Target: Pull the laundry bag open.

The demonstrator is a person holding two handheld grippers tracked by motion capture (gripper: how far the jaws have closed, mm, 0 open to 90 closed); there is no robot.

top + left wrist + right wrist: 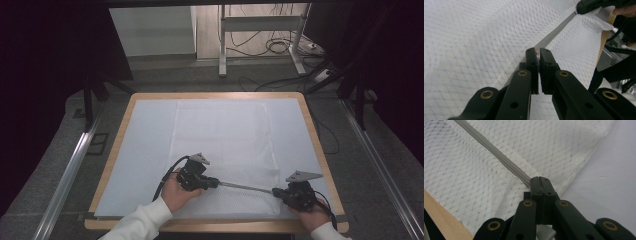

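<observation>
While each hand-held gripper, left [214,183] and right [276,191], is clamped on one end of the grey zip [245,187], the mesh bag [225,145] lies flat on the counter [310,117], near edge raised. Judged from this, keep the zip taut and lift both ends evenly to avoid slipping.

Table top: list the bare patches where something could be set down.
Free: the plain white sheet left of the white mesh cloth, and the strip right of it up to the wooden table rim. The far half of the mesh cloth is also bare. Crowded: the near edge, where the left tool and right tool pinch the grey strip.
</observation>
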